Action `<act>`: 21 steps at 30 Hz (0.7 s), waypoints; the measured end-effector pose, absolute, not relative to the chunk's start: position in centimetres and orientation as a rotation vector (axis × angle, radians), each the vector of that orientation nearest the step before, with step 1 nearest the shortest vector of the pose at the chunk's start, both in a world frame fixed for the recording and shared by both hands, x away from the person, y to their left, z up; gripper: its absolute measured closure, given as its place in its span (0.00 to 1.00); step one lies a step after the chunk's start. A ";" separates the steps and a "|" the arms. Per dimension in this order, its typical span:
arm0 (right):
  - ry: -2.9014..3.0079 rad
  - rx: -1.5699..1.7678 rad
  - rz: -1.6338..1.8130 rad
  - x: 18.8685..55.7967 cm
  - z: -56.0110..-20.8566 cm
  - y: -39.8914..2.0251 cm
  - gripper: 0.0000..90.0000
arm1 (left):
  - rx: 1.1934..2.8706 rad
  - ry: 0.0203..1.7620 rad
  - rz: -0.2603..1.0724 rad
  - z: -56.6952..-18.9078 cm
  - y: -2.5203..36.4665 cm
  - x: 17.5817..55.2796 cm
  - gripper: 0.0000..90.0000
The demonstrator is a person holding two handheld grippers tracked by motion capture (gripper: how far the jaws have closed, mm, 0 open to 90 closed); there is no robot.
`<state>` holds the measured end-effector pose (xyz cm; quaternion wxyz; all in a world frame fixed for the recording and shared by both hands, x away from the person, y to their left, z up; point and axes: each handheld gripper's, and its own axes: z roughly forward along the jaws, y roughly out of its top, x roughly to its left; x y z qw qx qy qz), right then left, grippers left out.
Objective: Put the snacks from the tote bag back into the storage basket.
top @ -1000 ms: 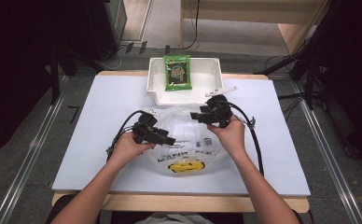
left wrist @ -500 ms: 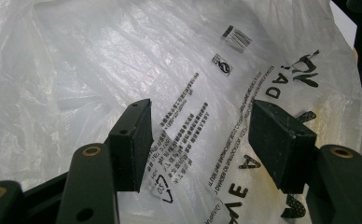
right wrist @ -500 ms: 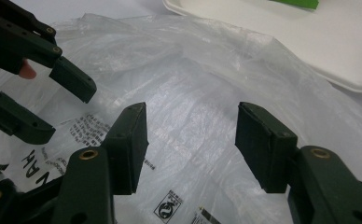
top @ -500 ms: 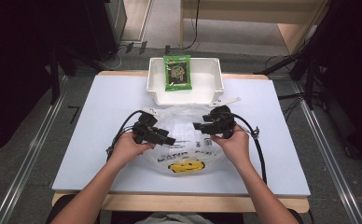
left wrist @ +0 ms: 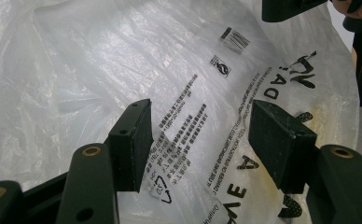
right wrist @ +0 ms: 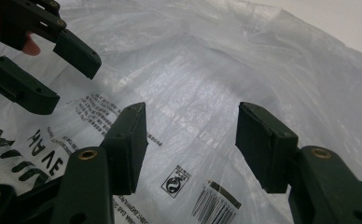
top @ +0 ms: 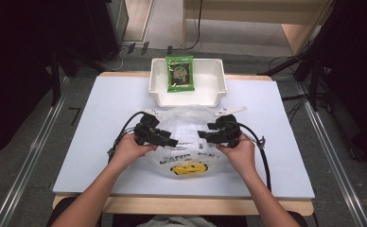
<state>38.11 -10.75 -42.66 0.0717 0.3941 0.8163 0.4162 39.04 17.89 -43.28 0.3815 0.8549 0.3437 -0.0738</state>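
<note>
The thin plastic bag [top: 188,142] lies on the table (near the person). The left gripper [top: 168,140] and right gripper [top: 205,135] hover over it, jaws apart. Next, each probably must pinch the film.

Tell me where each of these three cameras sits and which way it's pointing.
High view: above the person's side, looking forward and down; both forearms, left gripper, right gripper, plastic bag, white bin.
Left gripper view: rides that gripper, open fingers over the bag's print; the other gripper beyond.
Right gripper view: likewise, open fingers over the bag.
All share the bag.
</note>
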 end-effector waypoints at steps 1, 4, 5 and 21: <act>2.455 1.188 1.250 38.1 -42.7 -10.7 0.50 | 2.182 0.877 -0.188 -43.3 17.9 39.0 0.45; 2.460 1.189 1.247 38.2 -42.9 -10.7 0.50 | 2.184 0.876 -0.189 -43.3 17.9 39.0 0.45; 2.460 1.188 1.247 38.2 -43.0 -10.7 0.50 | 2.185 0.876 -0.189 -43.3 17.9 39.0 0.45; 2.480 1.191 1.233 38.2 -43.4 -10.5 0.49 | 2.178 0.863 -0.220 -43.3 17.9 39.0 0.45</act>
